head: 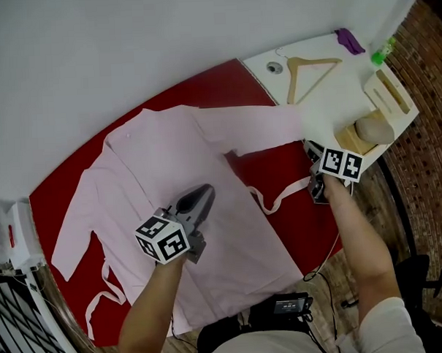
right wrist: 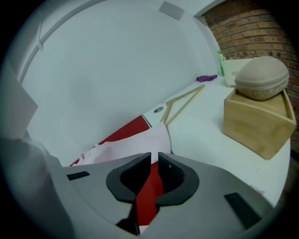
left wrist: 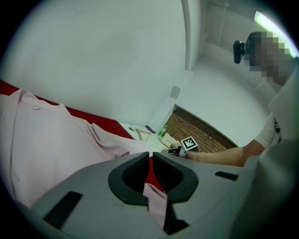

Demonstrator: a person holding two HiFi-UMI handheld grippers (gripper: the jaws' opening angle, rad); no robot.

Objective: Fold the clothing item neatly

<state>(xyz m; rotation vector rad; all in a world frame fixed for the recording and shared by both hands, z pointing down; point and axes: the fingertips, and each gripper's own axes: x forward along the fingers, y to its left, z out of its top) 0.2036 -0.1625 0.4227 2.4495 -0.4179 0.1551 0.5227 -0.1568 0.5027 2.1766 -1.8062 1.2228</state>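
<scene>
Garment: pink robe (head: 169,167) lay spread flat on the red mat (head: 224,80) on the desk (head: 327,101); one sleeve (head: 255,130) reached toward 2 o'clock.
Left gripper (left wrist: 150,155): jaws clenched, apparently empty, above the robe's middle.
Right gripper (right wrist: 154,156): jaws clenched on nothing, at 3 o'clock, near the cuff.
Step (judged): sleeve fold. Open the jaws before contact, pinch cloth only, carry the sleeve toward 9 o'clock, tuck in the loose tie (head: 277,199).
</scene>
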